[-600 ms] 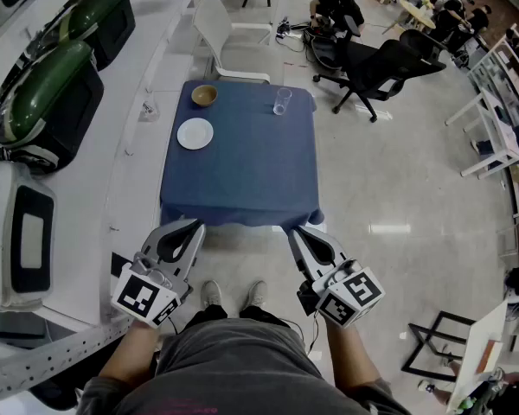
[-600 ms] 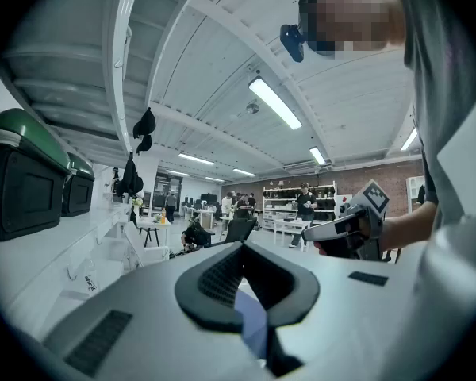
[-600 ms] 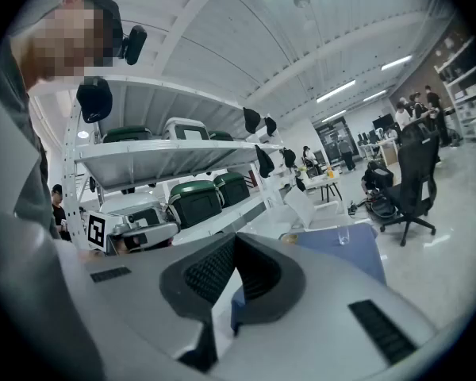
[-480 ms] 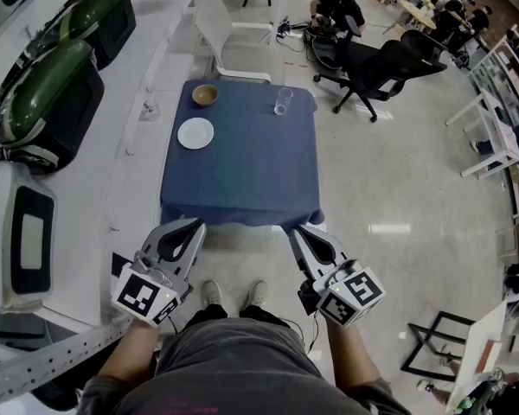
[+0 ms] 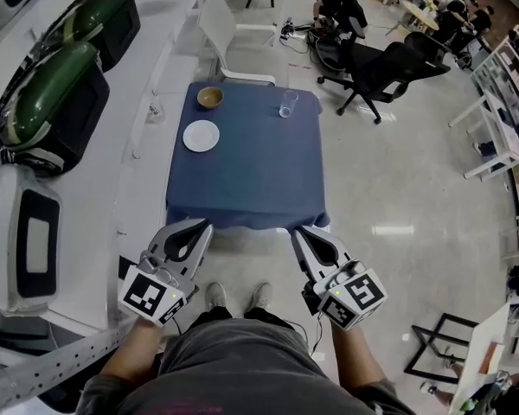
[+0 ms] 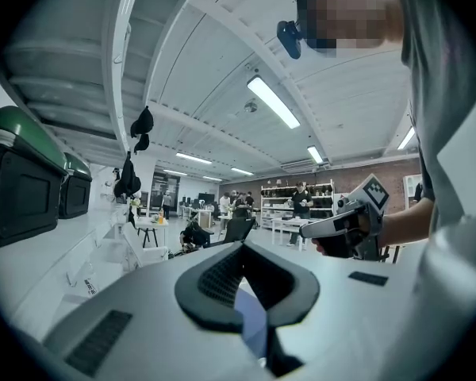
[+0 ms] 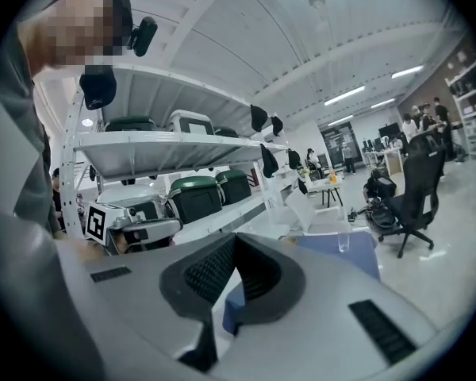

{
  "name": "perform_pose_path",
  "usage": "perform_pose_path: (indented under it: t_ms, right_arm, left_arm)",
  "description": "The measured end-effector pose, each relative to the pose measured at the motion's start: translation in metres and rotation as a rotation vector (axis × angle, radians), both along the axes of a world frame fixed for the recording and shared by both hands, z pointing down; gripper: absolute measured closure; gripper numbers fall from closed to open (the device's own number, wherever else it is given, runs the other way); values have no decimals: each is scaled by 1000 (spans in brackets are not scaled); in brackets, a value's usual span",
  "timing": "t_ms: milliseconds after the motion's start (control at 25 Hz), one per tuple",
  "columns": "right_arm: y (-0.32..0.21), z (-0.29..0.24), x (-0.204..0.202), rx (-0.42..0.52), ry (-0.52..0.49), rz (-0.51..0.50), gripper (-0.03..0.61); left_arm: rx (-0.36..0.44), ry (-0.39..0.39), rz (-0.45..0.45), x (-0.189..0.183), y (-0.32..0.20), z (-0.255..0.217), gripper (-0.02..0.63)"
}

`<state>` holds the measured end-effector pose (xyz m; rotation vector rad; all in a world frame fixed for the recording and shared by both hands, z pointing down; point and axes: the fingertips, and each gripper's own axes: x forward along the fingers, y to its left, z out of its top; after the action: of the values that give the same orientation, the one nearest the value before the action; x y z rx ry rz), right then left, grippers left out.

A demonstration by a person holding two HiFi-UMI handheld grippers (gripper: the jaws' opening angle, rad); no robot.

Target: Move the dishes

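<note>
Blue-clothed surface (image 5: 242, 180) stands ahead on a pale floor, beside white shelving that carries green-lidded bins (image 5: 48, 102). On its far left part lies a white plate (image 5: 201, 136), and beyond that, near the far edge, a small wooden bowl (image 5: 210, 98). A clear glass (image 5: 287, 104) stands upright near the far right corner, well apart from both. The left tool (image 5: 205, 226) and right tool (image 5: 296, 231) are held just short of the near edge, both clenched with nothing between their jaws. A black office chair (image 5: 381, 63) sits off to the right.
</note>
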<state>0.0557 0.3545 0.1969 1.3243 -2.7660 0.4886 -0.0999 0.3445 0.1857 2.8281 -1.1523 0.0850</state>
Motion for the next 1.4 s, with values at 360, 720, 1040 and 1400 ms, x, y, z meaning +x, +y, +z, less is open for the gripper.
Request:
perform_pose_path:
  t_ms: [360,720,1040,1400]
  right_arm:
    - [1,-7,-7,23,-15,-6,575]
    - [2,-13,0,39,-28,18,575]
    - [4,-13,-5,42,-32,7,574]
    - [7,-15,-4,46,-38,3,574]
  left_arm:
    - [7,-9,8,2,3,-1,612]
    - [18,-16,-1,4,5,-2,612]
    - [13,-27,1,5,8,1,609]
    - [16,-25,8,7,10,-1,595]
